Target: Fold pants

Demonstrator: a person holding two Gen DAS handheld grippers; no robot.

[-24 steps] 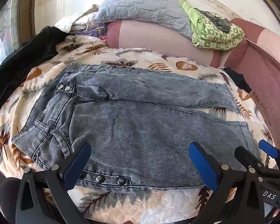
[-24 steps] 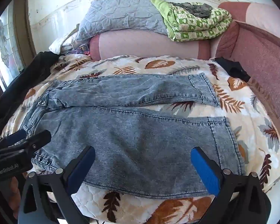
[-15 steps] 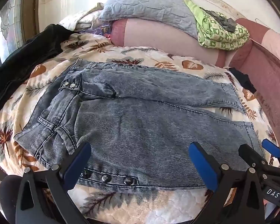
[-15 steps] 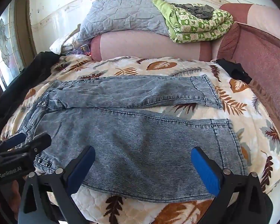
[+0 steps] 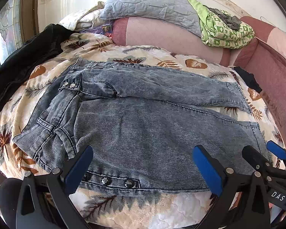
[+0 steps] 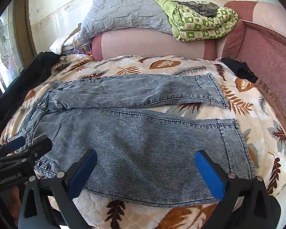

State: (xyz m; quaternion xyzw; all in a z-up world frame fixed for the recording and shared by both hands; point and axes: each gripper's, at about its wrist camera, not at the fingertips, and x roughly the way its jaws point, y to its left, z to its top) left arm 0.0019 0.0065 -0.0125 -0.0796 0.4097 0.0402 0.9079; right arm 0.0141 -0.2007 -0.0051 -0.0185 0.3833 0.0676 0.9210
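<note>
Grey-blue denim pants (image 5: 139,126) lie flat on a leaf-patterned bed cover (image 5: 124,210), waist to the left, both legs running right; they also show in the right wrist view (image 6: 143,137). My left gripper (image 5: 143,168) is open and empty, over the near edge of the near leg by the snap buttons (image 5: 106,180). My right gripper (image 6: 145,171) is open and empty, over the near leg's lower part. The right gripper shows at the lower right of the left wrist view (image 5: 265,158); the left gripper shows at the left of the right wrist view (image 6: 26,145).
A black garment (image 5: 28,57) lies at the left edge of the bed. A small black cloth (image 6: 238,68) lies at the far right. A pink bolster (image 6: 152,43) with a grey pillow (image 6: 127,13) and a green blanket (image 6: 200,22) lines the back. A pink padded side (image 6: 267,61) runs along the right.
Both grippers have come a little closer to the near leg of the pants, so the pants sit lower and larger in view. Both stay open.
</note>
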